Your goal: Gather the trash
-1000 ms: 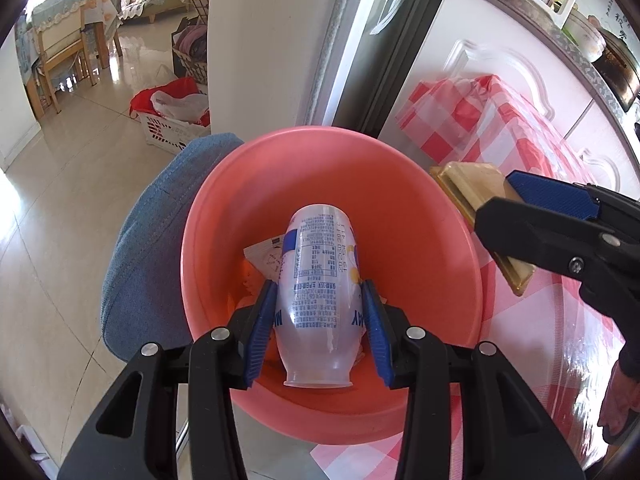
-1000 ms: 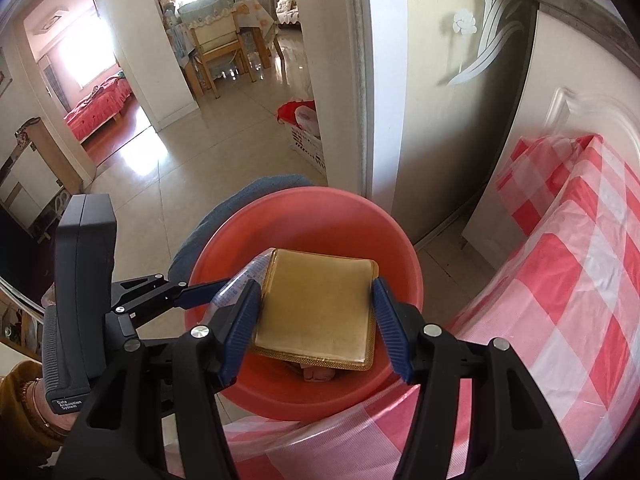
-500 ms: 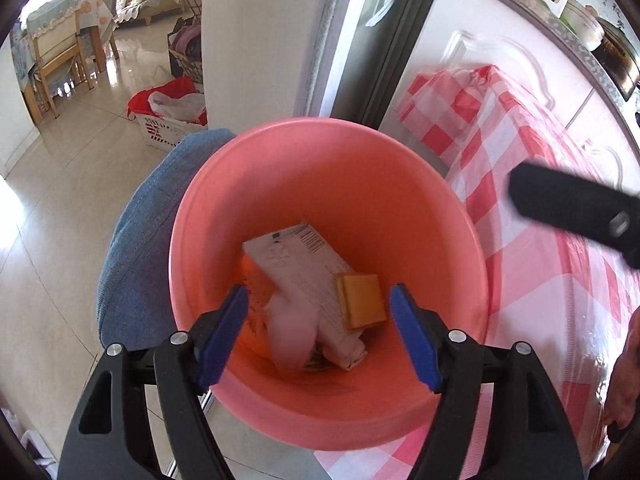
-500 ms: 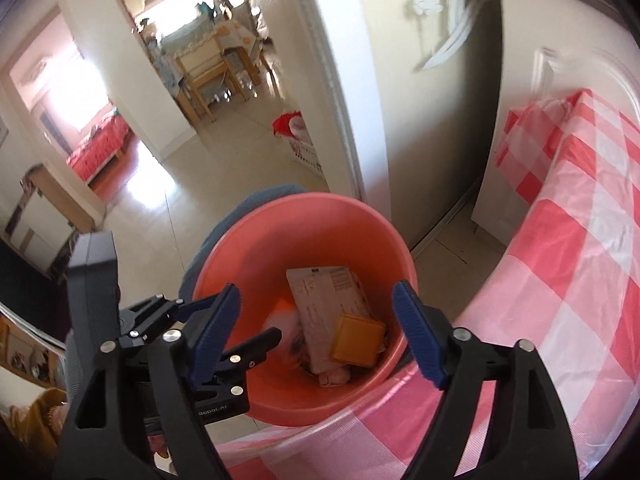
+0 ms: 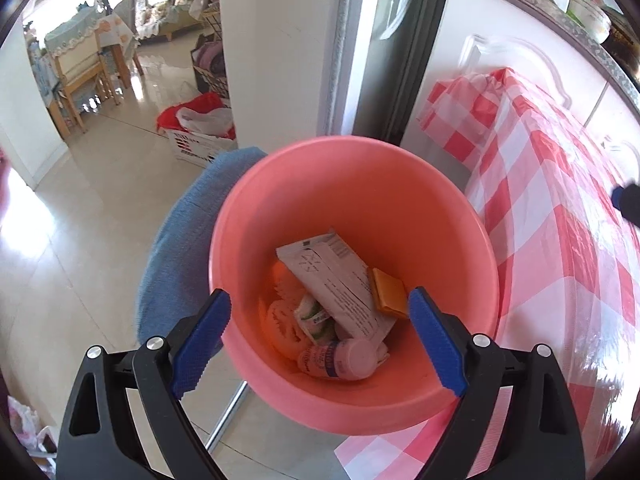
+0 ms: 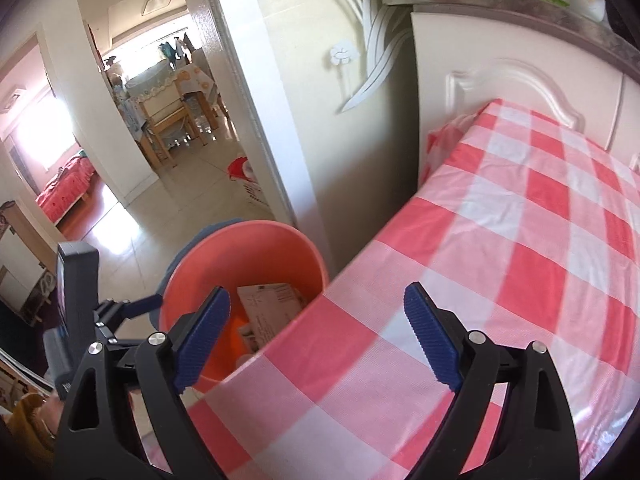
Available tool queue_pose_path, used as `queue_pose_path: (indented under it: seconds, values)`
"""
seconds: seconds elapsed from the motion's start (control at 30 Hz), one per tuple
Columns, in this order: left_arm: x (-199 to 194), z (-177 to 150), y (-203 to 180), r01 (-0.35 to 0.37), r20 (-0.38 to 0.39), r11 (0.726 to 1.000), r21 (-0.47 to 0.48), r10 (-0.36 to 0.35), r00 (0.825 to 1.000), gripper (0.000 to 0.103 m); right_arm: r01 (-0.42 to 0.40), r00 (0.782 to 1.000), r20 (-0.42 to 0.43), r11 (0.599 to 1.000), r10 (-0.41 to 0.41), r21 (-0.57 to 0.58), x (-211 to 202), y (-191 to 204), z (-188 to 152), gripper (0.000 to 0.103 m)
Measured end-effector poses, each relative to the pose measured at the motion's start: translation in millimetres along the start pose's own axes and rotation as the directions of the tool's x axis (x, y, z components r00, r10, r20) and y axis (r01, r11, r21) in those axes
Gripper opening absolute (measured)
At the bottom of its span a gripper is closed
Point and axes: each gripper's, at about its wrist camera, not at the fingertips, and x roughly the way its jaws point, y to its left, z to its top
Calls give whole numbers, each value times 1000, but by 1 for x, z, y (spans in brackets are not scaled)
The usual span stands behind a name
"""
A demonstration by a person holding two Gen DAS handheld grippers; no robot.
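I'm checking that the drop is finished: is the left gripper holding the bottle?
No: the left gripper is open with nothing between its fingers, and the bottle lies at the bottom of the pink bin.

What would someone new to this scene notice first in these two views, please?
The coral-pink bucket fills the left wrist view, standing on the floor against the edge of the red-and-white checked tablecloth. At its bottom lie a white carton, a small yellow packet and a pale plastic bottle. The left gripper hangs open above them, and the right gripper is open over the cloth.
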Motion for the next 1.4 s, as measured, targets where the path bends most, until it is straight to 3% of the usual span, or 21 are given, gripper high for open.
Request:
queue_pose_path:
  seconds: [0.33, 0.57, 0.8, 1.03, 1.4]
  values:
    - [-53, 15, -31, -57, 156, 997, 52, 49, 987, 92, 80, 993, 90, 997, -81, 11, -49, -22, -20, 89]
    - [-90, 20, -69, -56, 245, 993, 105, 28, 969, 93, 145, 965, 212, 988, -154, 57, -104, -37, -32, 90]
    - [-133, 22, -111, -31, 331, 985, 169, -28, 943, 94, 234, 913, 317, 967, -255, 105, -163, -51, -44, 93]
    - [-172, 14, -146, 8, 417, 979, 204, -94, 904, 95, 312, 842, 409, 936, -352, 162, -215, -57, -59, 97]
    - [-216, 9, -188, 56, 482, 965, 257, -178, 858, 96, 422, 731, 485, 877, -480, 230, -276, -58, -75, 99]
